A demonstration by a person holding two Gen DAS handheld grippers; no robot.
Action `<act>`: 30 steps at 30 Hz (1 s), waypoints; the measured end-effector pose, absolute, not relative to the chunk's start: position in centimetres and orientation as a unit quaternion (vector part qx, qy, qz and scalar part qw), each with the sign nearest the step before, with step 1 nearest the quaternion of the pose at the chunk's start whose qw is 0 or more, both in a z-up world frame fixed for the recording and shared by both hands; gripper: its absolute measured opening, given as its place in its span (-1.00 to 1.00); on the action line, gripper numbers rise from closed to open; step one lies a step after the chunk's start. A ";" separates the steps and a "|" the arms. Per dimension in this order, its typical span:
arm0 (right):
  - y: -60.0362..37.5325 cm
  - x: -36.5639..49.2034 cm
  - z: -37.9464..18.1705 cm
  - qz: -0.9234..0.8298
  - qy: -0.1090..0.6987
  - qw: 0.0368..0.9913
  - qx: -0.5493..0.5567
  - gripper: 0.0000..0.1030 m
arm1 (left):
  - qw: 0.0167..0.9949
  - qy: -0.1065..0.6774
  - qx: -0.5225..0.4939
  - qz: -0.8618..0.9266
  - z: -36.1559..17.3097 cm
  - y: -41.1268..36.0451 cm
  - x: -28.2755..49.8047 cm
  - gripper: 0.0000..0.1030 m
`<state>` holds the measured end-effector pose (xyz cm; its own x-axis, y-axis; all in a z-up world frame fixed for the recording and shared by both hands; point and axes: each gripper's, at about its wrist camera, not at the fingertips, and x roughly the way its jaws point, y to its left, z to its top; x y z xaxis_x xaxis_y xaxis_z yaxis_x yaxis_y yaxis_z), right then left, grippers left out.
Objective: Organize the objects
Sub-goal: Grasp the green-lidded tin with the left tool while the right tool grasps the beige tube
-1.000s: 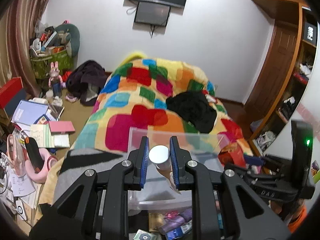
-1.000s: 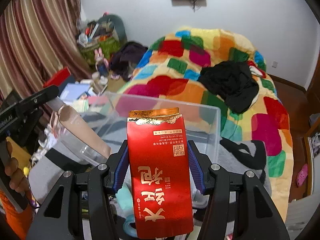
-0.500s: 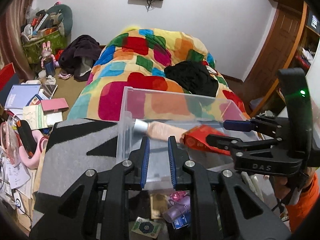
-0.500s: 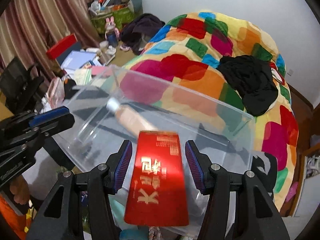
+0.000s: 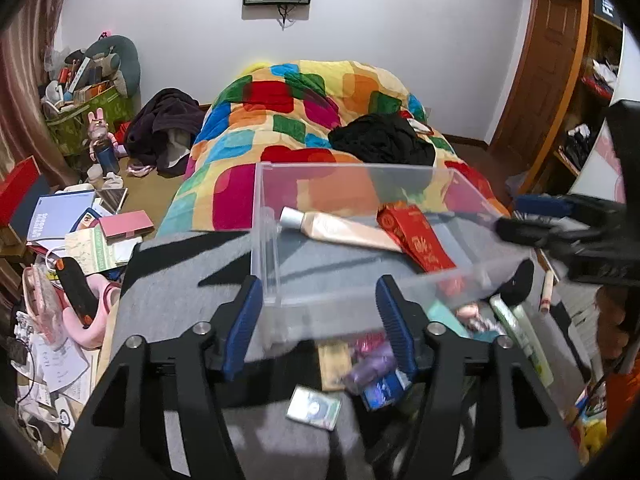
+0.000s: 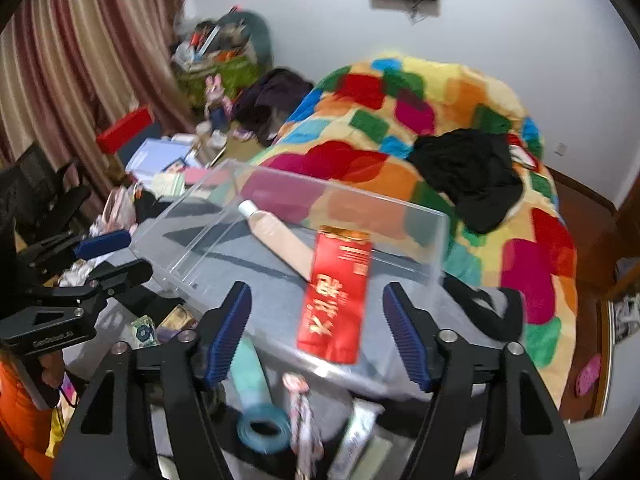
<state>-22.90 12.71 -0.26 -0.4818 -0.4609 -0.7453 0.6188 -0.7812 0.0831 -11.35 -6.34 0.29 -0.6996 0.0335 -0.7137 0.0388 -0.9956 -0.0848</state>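
A clear plastic box (image 5: 264,216) (image 6: 192,216) stands on a grey blanket. Inside it lie a beige tube with a silver cap (image 5: 340,230) (image 6: 280,240) and a red packet with gold characters (image 5: 416,240) (image 6: 336,296), the packet partly over the tube. My left gripper (image 5: 320,320) is open and empty just in front of the box. My right gripper (image 6: 316,324) is open and empty at the box's near wall; it also shows at the right of the left wrist view (image 5: 560,224).
Loose small items lie on the blanket before the box: a teal tube (image 6: 256,396), a purple pack (image 5: 368,372), a small card (image 5: 314,408), a white tube (image 5: 528,340). A colourful quilt (image 5: 312,120) covers the bed behind. Books and clutter (image 5: 76,232) lie on the floor at left.
Both grippers opened wide. The beige tube and the red packet were let go and now lie in the clear box. Both grippers pulled back slightly.
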 end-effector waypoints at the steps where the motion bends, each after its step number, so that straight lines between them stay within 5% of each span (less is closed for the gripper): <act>1: 13.4 -22.4 -0.1 -0.860 0.096 0.309 0.394 0.36 | 0.003 0.043 0.391 -0.920 0.2 -6.3 -11.1 0.30; 7: 18.0 -19.8 -1.1 -0.887 0.091 0.248 0.378 0.42 | 0.016 0.029 0.403 -0.915 -0.9 -6.6 -9.1 0.67; 26: 26.5 -20.8 -7.4 -0.888 0.007 0.098 0.450 0.42 | 0.024 0.035 0.475 -0.879 -6.7 -7.0 -7.7 0.68; 30: 26.3 -22.2 -9.0 -0.875 -0.006 0.081 0.477 0.06 | 0.023 0.020 0.471 -0.882 -6.8 -6.5 -8.0 0.68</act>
